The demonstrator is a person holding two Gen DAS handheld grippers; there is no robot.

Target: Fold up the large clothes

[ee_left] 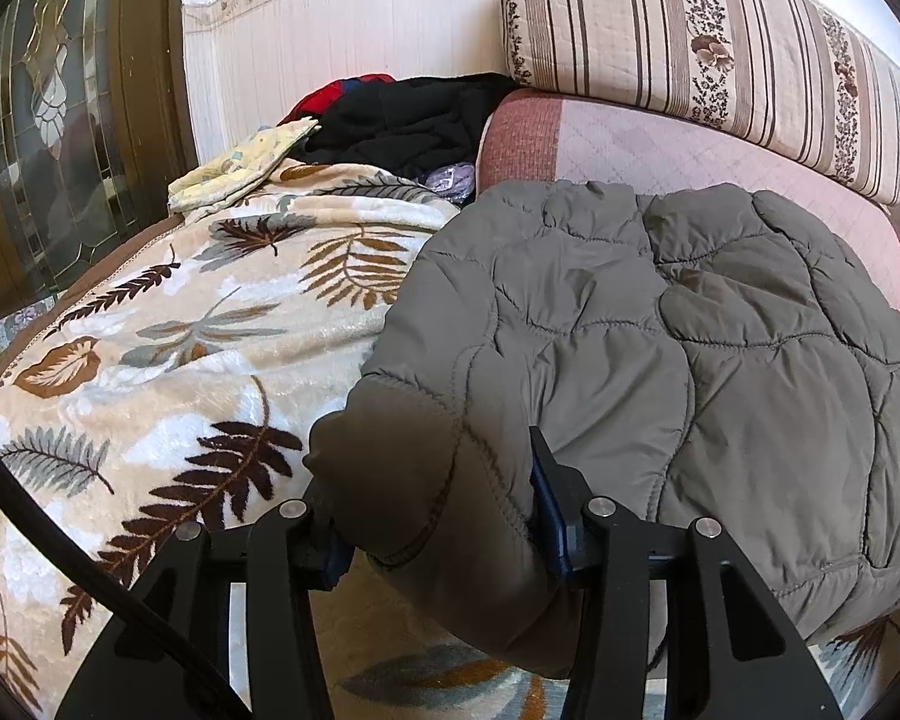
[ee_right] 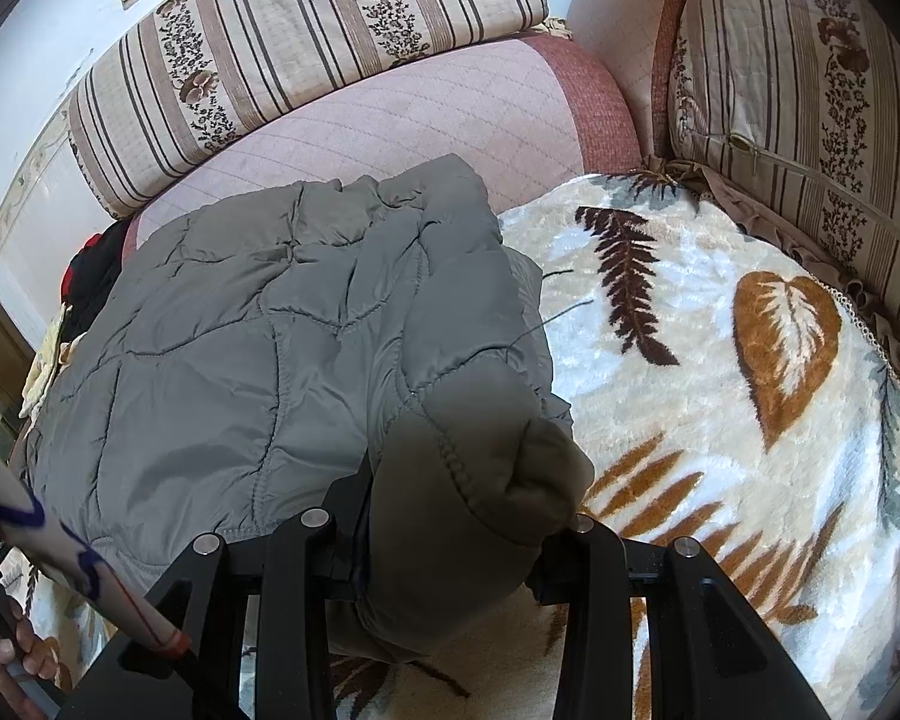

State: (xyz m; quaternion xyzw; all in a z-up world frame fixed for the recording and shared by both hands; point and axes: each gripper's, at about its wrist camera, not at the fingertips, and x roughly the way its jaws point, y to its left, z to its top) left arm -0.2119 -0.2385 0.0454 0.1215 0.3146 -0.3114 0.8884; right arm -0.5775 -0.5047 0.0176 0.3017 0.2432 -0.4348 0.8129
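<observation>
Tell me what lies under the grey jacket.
The grey jacket rests on a leaf-print blanket and, farther back, on the pink sofa cushion. Whatever is directly beneath its middle is covered.

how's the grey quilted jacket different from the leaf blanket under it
The grey quilted jacket is plain, smooth and puffy with stitched panels; the leaf blanket is fluffy cream with brown and grey leaves. The jacket is folded into a bundle; the blanket lies spread over the sofa. The jacket's near corners are clamped in the left gripper and right gripper; the blanket is not held. Both are soft fabric.
</observation>
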